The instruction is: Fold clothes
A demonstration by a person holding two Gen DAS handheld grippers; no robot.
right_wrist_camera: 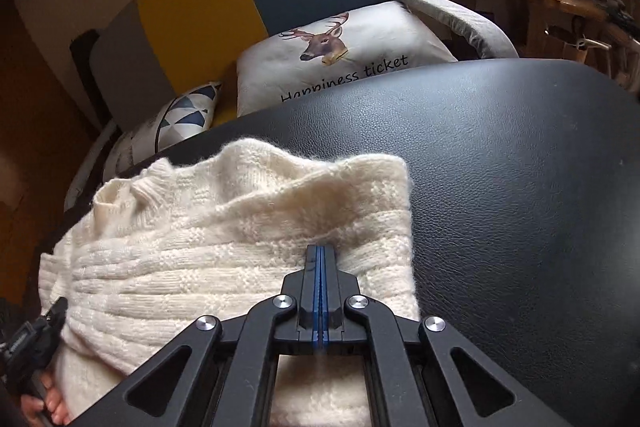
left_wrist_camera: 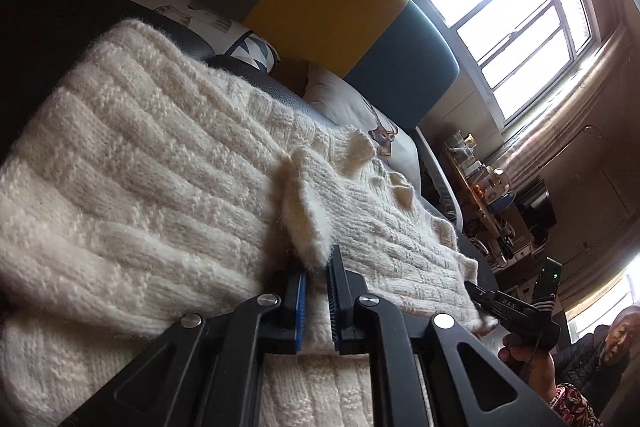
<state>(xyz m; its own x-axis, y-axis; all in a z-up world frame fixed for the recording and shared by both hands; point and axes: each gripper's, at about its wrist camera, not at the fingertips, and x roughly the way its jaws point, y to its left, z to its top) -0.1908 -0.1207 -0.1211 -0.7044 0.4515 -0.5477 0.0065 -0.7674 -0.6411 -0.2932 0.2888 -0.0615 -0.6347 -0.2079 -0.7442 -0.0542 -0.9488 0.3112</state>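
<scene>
A cream, chunky cable-knit wool sweater [right_wrist_camera: 240, 247] is seen spread over a black leather-grained surface [right_wrist_camera: 500, 167], filling the lower left of the right-wrist frame. The right hand-held gripper [right_wrist_camera: 321, 251] is pressed fully closed on a pinched ridge of knit near the sweater's right edge, while the left hand-held gripper [left_wrist_camera: 316, 267] stands slightly parted with knit between its blue pads, a firm grip not being confirmed. Even lifting of both holds is judged advisable so the fold lands square; a white deer-print cushion [right_wrist_camera: 340, 47] lies beyond the surface, clear of the work.

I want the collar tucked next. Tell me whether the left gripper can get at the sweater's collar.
Probably yes: the left gripper is open just short of the raised collar of the sweater, nothing between them.
</scene>
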